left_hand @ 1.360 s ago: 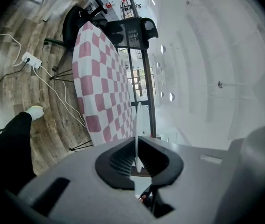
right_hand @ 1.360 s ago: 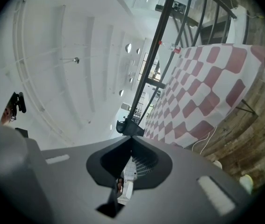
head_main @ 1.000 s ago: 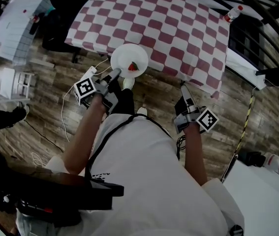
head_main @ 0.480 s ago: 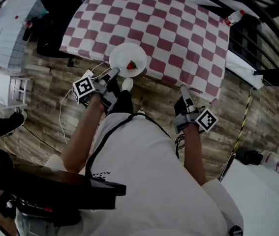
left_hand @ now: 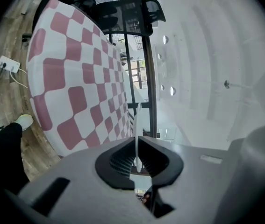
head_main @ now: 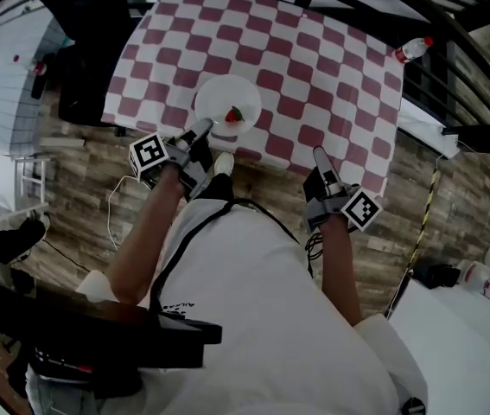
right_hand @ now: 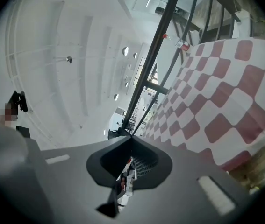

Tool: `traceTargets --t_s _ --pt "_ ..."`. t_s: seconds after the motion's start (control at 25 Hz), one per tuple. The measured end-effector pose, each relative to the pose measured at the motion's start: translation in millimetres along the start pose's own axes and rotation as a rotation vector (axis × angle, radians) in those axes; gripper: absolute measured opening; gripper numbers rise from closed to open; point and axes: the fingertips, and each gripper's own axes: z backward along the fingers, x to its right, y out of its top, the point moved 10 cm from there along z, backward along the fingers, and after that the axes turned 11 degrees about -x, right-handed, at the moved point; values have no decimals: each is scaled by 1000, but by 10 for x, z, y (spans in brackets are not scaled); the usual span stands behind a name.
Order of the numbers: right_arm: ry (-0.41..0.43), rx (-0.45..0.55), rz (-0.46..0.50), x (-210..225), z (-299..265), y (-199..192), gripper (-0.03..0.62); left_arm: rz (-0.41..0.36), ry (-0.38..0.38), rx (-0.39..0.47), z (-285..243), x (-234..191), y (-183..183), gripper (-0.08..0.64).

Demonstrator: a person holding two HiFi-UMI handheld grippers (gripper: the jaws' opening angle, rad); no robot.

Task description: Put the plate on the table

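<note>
A white plate with a small red and green piece of food on it hangs over the near edge of the table with the red-and-white checked cloth. My left gripper is shut on the plate's near rim. In the left gripper view the plate shows edge-on, pinched between the jaws of the left gripper, with the checked cloth to the left. My right gripper is shut and holds nothing, at the table's near edge; in its own view the right gripper has the jaws meeting, beside the cloth.
A plastic bottle lies at the table's far right corner. A black chair stands left of the table, with a white stool on the wooden floor further left. Black metal bars run past the right side. A white surface sits at lower right.
The person has stepped closer to the table. The plate, still in the left gripper, has moved from beyond the cloth's edge to over the cloth. The right gripper has come up to the table's edge.
</note>
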Motion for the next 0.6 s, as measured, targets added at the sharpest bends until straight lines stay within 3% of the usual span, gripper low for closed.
traceTargets --t_s 0.6 --pt "-7 -45 19 -141 -1361 416 8 3 2 -37 -294 -68 1243 23"
